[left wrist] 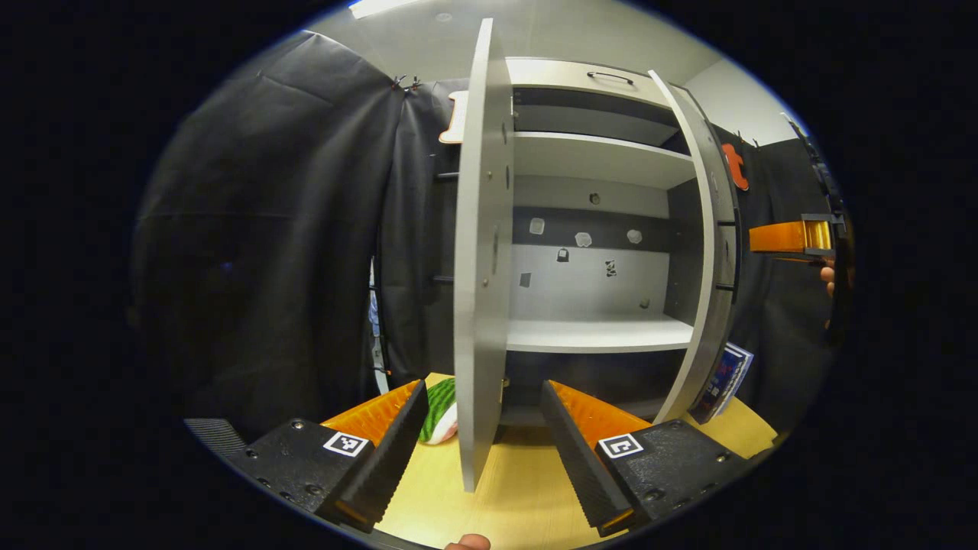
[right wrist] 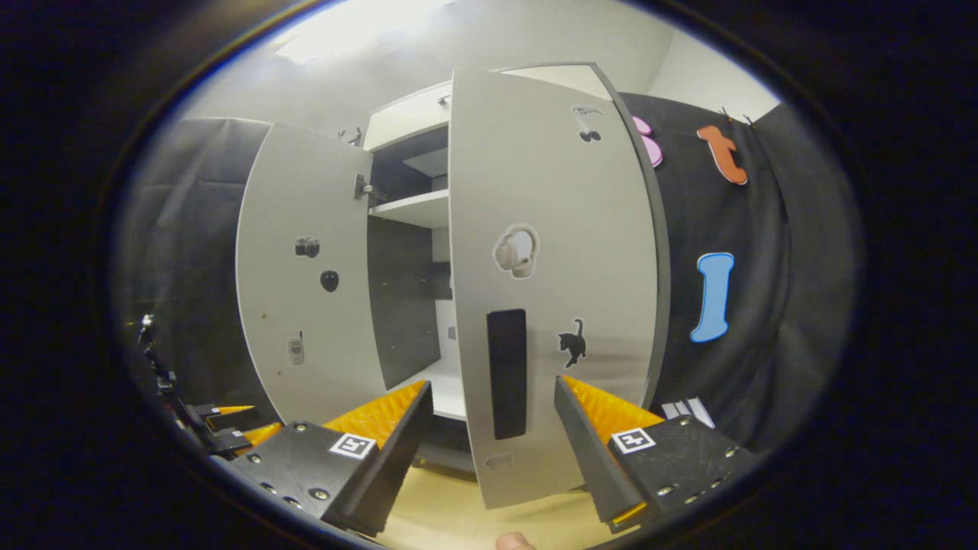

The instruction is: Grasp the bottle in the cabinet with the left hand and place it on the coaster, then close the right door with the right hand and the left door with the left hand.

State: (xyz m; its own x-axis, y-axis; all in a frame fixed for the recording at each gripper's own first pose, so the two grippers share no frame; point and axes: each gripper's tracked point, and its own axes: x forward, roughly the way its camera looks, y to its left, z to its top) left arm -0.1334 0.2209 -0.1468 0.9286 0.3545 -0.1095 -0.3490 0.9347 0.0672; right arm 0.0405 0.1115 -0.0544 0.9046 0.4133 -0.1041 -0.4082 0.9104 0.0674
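Left gripper [left wrist: 483, 428]: fingers wide apart, empty, astride left door [left wrist: 481, 252] edge | right gripper [right wrist: 493, 431]: wide apart, empty, facing right door [right wrist: 550, 283] | both doors ajar.

No legible text, labels or numbers anywhere.

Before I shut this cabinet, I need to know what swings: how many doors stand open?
2. The left door stands swung out on the left; the right door hangs open in front of the right gripper.
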